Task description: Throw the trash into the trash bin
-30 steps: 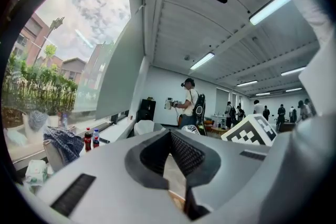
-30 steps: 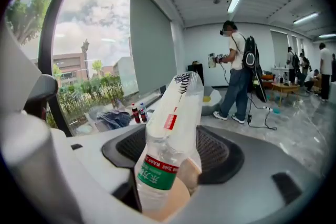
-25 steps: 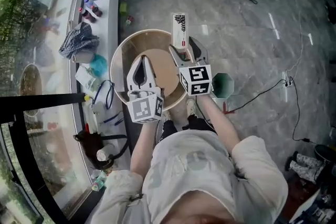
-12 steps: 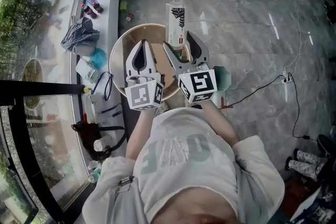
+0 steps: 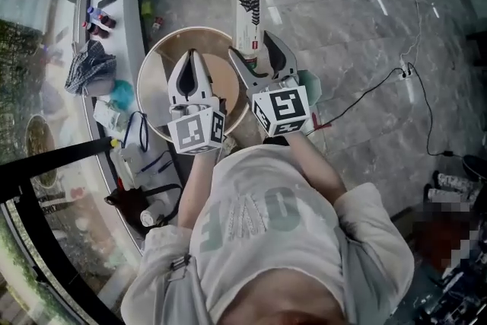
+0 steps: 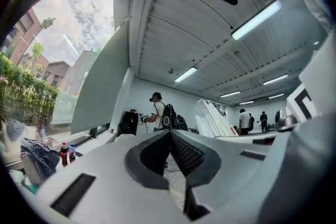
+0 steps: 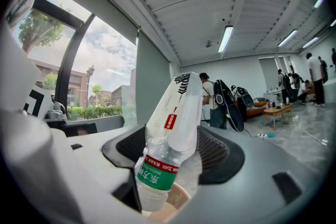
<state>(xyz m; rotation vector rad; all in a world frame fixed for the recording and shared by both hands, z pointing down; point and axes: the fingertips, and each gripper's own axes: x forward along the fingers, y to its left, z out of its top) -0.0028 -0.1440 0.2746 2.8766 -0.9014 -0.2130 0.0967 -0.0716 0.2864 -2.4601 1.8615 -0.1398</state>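
My right gripper [image 5: 252, 46] is shut on a bundle of trash: a white carton [image 5: 246, 14], and in the right gripper view a crushed clear bottle with a green label [image 7: 156, 176] against that white carton [image 7: 180, 111]. A brown cup rim [image 7: 177, 199] shows below them. The bundle hangs over the far right rim of a round tan bin [image 5: 150, 69]. My left gripper [image 5: 190, 55] is shut and holds nothing, above the bin's middle. In its own view the left gripper [image 6: 170, 133] points up towards the ceiling.
A white window ledge [image 5: 125, 4] runs along the left with small bottles [image 5: 95, 20], a checked cloth [image 5: 89, 66] and a teal object [image 5: 122, 93]. A green object [image 5: 311, 89] stands right of the bin. Cables [image 5: 378, 84] cross the grey floor. People stand far off.
The right gripper has lifted the carton and bottle and swung them left, so the carton now stands higher over the bin's far rim. The left gripper stays shut over the bin.
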